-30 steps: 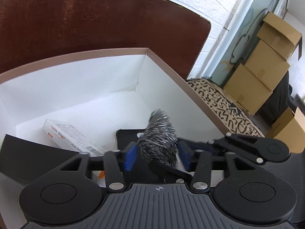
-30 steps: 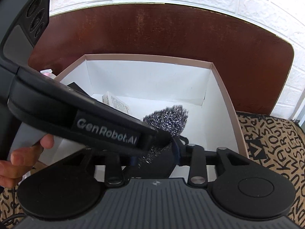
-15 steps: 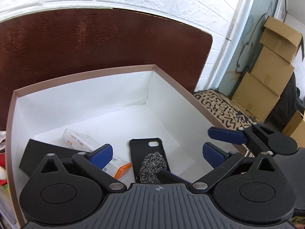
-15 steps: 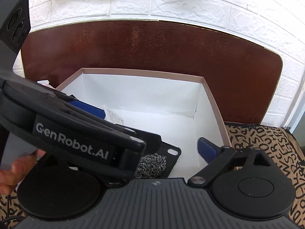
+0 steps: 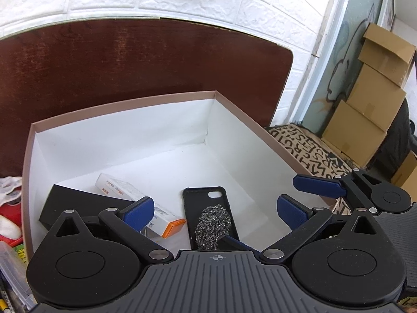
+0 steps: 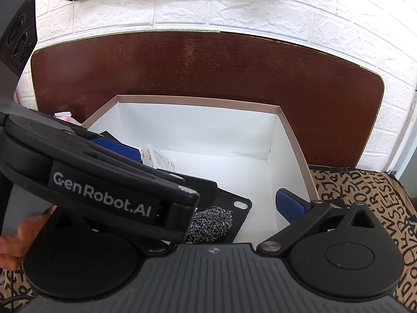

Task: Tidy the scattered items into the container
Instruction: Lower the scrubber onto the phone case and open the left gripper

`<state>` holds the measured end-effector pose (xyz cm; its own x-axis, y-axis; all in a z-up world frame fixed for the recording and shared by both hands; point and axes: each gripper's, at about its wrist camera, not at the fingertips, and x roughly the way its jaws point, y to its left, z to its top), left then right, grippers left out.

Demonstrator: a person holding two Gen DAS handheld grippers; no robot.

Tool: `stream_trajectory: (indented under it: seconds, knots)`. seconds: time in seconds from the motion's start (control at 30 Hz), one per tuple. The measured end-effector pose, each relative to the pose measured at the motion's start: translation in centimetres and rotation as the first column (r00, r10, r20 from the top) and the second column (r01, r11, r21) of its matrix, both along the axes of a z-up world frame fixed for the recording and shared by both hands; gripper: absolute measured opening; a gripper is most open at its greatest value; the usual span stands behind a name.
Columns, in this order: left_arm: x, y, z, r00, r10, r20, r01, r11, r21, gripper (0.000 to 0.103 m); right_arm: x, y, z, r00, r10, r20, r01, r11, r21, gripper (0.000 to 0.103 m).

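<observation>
- Left wrist view: a white container (image 5: 125,140) is seen, holding a black phone case (image 5: 208,203).
- Steel-wool scrubber (image 5: 212,225) is laid on that case.
- Left gripper (image 5: 216,210) fingers are spread apart, empty.
- Right gripper (image 6: 208,200) jaws are opening, nothing pressed between them.

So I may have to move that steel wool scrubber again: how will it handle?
The scrubber looks like a loose wire tangle, so probably light and squashy. Its rough strands should resist slipping, though they might snag. Lying on the phone case, it seems unlikely to roll.
</observation>
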<state>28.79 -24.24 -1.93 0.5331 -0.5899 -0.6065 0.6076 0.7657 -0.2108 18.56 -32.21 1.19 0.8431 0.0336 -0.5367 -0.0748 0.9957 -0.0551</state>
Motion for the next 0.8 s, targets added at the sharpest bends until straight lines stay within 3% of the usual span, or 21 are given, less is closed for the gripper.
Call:
stream_trajectory:
  seconds: [0.8]
  knots:
    - [-3.8,2.9,2.5,0.996,0.055,0.077,-0.054,0.998,-0.016,0.103,-3.0,1.6,2.0,0.999,-0.001,0.049,0.0,1.0,0.017,0.103]
